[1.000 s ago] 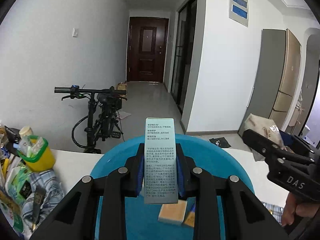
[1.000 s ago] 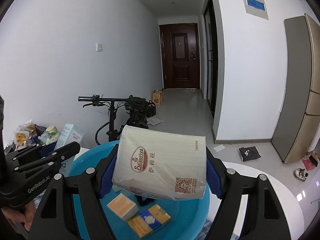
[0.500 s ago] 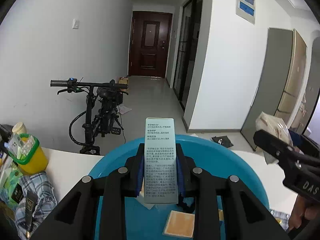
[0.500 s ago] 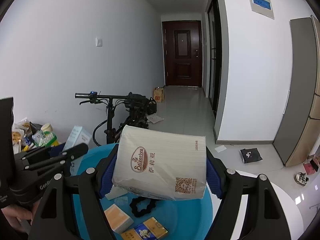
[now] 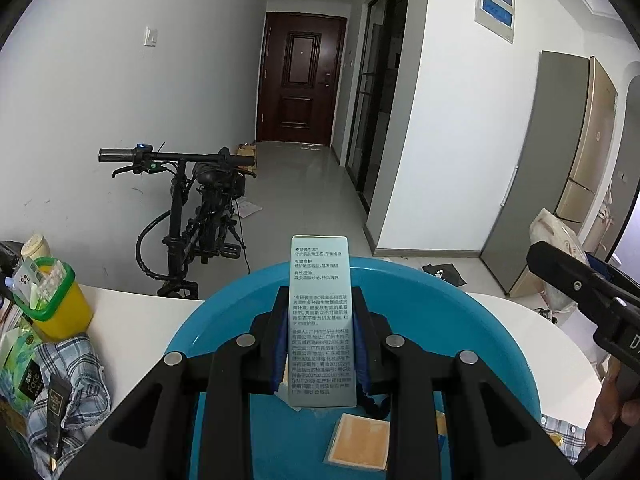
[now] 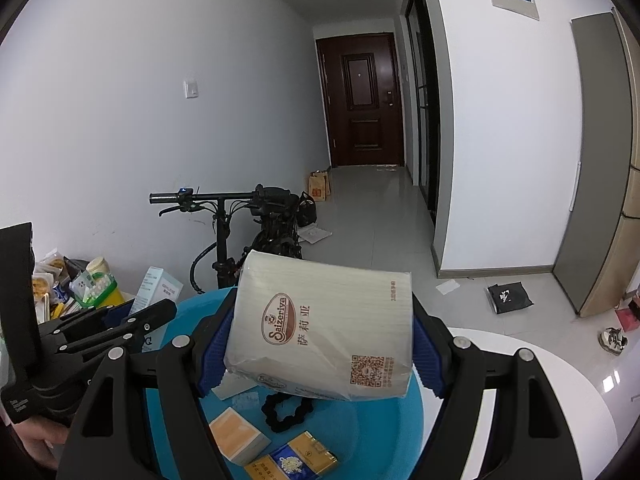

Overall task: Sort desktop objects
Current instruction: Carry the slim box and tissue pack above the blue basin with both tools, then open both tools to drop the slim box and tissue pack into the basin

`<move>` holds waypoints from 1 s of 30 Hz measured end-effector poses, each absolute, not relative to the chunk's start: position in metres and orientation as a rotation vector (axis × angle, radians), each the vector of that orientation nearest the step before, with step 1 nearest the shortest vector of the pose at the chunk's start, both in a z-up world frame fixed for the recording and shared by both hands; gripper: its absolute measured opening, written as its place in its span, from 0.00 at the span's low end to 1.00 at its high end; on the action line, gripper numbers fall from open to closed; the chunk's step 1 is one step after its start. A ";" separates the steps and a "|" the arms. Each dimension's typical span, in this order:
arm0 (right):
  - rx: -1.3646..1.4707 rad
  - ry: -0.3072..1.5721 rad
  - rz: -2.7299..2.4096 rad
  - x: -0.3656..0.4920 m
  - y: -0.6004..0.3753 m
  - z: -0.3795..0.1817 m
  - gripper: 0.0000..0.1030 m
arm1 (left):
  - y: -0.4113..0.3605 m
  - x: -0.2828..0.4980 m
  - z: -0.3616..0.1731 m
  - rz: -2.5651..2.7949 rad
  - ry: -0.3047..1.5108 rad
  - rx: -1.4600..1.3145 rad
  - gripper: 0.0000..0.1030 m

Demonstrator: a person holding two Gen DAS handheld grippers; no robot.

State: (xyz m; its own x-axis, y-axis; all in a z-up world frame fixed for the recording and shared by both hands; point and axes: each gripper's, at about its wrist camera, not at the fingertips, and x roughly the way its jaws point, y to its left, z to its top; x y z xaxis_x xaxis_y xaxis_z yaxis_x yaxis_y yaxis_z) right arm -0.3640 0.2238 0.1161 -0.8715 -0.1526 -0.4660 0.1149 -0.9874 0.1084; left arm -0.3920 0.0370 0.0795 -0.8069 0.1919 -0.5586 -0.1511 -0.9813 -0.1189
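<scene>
The tall pale-green cardboard box printed with small text (image 5: 322,320) stands upright at the centre of the left wrist view, pinched on its two narrow sides by the left gripper (image 5: 320,340), whose blue pads press against it. It looks light and stiff, though thin card would dent under a hard squeeze; the flat side faces are the sensible place to hold it, low enough that it cannot swing. Below it, filling the lower middle of the frame, lies the round blue plastic basin (image 5: 460,304), which already holds a small orange-topped box (image 5: 360,440).

In the right wrist view the soft plastic-wrapped pack of cream tissues with a brown oval logo (image 6: 324,328) sits at the centre, clamped across its short ends by the right gripper (image 6: 320,344). This pack is likely light and yielding, and its film slippery, so a broad grip across the ends suits it. It hangs tilted over the basin, above a black scrunchie (image 6: 286,412) and a blue-and-gold carton (image 6: 292,460).

Both tools point forward and slightly down over the basin. The left one shows at the lower left of the right view.
</scene>
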 end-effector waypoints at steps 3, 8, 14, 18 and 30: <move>0.741 -0.111 -2.908 -0.365 0.223 0.115 0.72 | 0.037 -0.392 0.079 2.824 -0.103 -0.890 0.28; 0.748 -0.128 -2.911 -0.367 0.224 0.113 0.72 | 0.036 -0.393 0.078 2.812 -0.094 -0.913 0.28; 0.806 -0.124 -2.886 -0.375 0.224 0.105 0.72 | 0.034 -0.401 0.071 2.808 -0.088 -0.966 0.28; 0.859 -0.124 -2.873 -0.382 0.226 0.098 0.72 | 0.035 -0.406 0.064 2.807 -0.061 -1.002 0.28; 1.036 -0.115 -2.765 -0.401 0.221 0.072 0.72 | 0.044 -0.425 0.032 2.683 -0.032 -1.239 0.28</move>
State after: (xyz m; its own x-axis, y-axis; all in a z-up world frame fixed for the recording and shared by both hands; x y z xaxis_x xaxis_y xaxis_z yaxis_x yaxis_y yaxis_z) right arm -0.4008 0.2213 0.0719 -0.7390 -0.2005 -0.6431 0.1464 -0.9797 0.1373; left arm -0.4252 0.0437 0.0324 -0.6344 0.1770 -0.7524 -0.1591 -0.9825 -0.0970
